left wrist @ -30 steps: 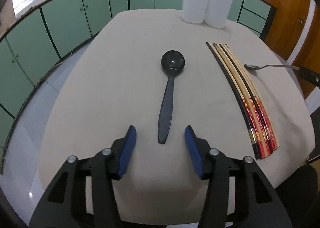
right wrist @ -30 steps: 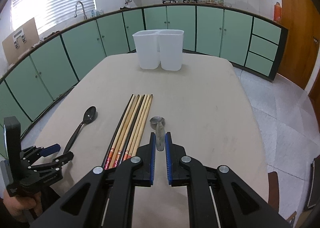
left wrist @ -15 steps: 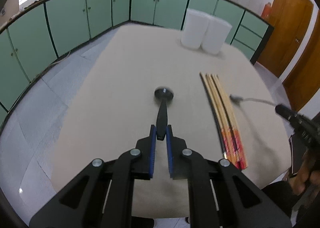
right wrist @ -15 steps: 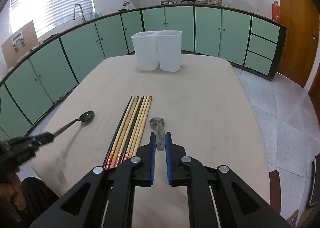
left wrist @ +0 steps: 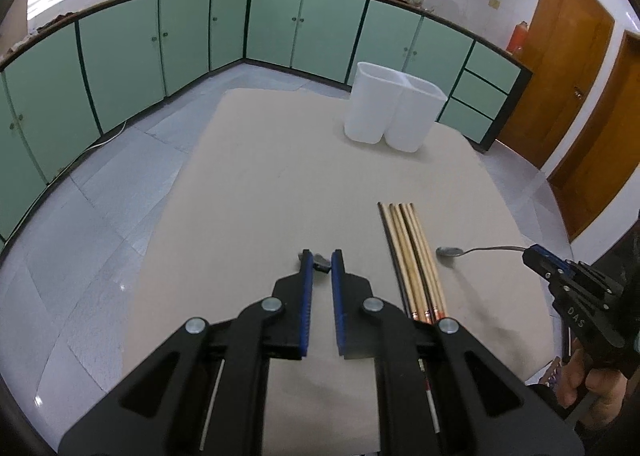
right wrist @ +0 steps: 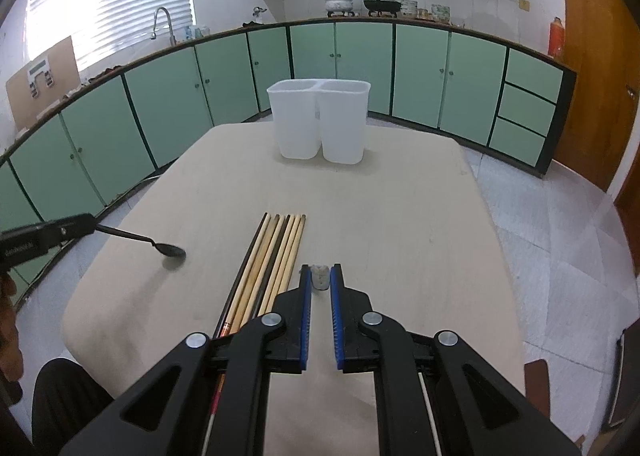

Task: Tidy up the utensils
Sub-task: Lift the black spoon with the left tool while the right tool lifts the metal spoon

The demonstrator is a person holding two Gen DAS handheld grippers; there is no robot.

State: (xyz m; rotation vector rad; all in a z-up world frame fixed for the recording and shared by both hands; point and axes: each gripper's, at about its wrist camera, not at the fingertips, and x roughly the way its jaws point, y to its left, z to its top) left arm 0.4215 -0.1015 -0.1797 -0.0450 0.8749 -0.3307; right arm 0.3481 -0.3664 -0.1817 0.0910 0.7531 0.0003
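My left gripper (left wrist: 321,255) is shut on the handle of a black spoon (left wrist: 317,264), held in the air above the beige table (left wrist: 280,176). In the right wrist view, the left gripper (right wrist: 89,224) enters from the left, and the black spoon's bowl (right wrist: 171,250) hangs over the table's left part. My right gripper (right wrist: 320,270) is shut on a metal spoon (right wrist: 320,279), whose bowl (left wrist: 448,252) is just right of a row of several chopsticks (left wrist: 412,256) (right wrist: 272,260) lying on the table.
A white two-compartment container (right wrist: 320,120) (left wrist: 394,112) stands at the far end of the table. Green cabinets (right wrist: 120,128) run around the room. A person's hand (left wrist: 588,376) grips the right tool. A grey tiled floor lies on both sides.
The left gripper shut on the black spoon's handle and lifted it off the table. The right gripper stayed put with the metal spoon.
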